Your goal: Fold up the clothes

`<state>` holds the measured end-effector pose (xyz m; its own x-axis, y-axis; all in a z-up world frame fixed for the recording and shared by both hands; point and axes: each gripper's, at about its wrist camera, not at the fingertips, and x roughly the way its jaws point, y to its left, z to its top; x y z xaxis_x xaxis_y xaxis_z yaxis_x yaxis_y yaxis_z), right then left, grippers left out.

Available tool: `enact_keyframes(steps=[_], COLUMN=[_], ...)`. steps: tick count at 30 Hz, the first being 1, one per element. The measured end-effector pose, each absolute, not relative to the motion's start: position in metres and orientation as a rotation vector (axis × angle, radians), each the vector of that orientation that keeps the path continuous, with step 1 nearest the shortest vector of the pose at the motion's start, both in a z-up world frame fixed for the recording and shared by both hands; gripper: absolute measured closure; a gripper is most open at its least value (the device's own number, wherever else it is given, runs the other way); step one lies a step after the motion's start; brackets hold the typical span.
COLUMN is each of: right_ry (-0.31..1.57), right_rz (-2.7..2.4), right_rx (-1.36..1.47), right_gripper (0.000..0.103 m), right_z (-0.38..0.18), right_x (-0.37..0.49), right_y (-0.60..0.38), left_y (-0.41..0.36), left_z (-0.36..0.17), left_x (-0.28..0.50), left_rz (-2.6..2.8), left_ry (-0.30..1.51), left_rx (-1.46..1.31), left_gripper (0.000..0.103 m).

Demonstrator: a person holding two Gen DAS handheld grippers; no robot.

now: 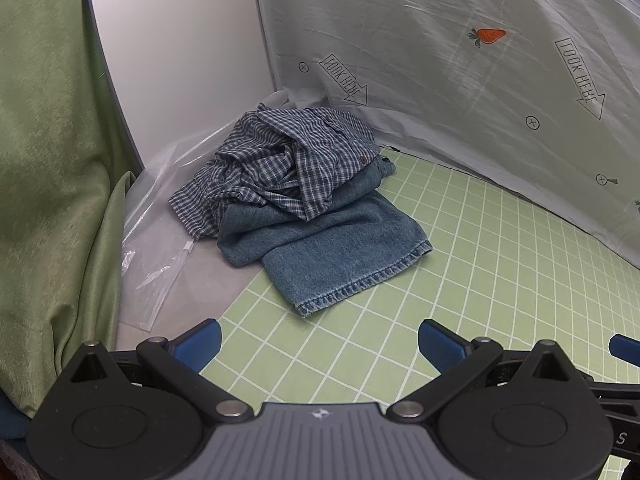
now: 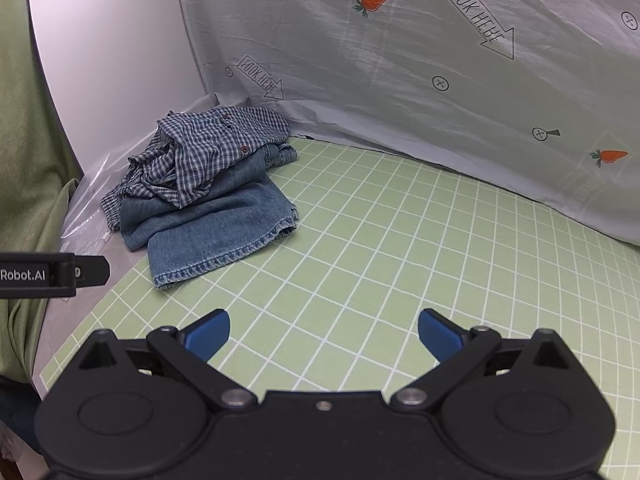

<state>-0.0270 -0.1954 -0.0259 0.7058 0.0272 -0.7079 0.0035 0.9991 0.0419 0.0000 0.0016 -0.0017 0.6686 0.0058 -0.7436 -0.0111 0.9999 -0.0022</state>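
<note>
Now we look at the pile of clothes. A checked shirt [image 1: 276, 164] lies crumpled on top of blue jeans [image 1: 332, 240], a bit left of the middle in both views. The pile sits at the far edge of the green grid mat [image 1: 460, 260] on the bench, partly on a clear plastic bag [image 1: 160, 248].

Our left gripper [image 1: 320, 342] has its jaws wide, with nothing between them. Our right gripper [image 2: 323, 332] is just as wide and empty. Both sit low in the frame, well apart from the pile.

We think the first step is to take the shirt off the jeans. To do it well, we should pinch only the shirt, near its top edge where the buttons show. Then we lift slowly so the jeans stay put. We lay the shirt flat on the bare mat on the right side, where there is room. We should keep clear of the slippery bag.
</note>
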Motion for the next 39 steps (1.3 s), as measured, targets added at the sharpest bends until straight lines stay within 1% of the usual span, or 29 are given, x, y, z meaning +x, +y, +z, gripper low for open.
enact_keyframes(steps=[39], right_ry=[0.798], right_rz=[-0.008], right_rx=[0.047], right_gripper=[0.001], right_z=[-0.0231], right_x=[-0.0272], right_y=[-0.1922], left_y=[0.0026], left_z=[-0.0033], left_x=[-0.0024], left_rz=[0.01], left_ry=[0.86], left_rx=[-0.002], left_gripper=[0.0])
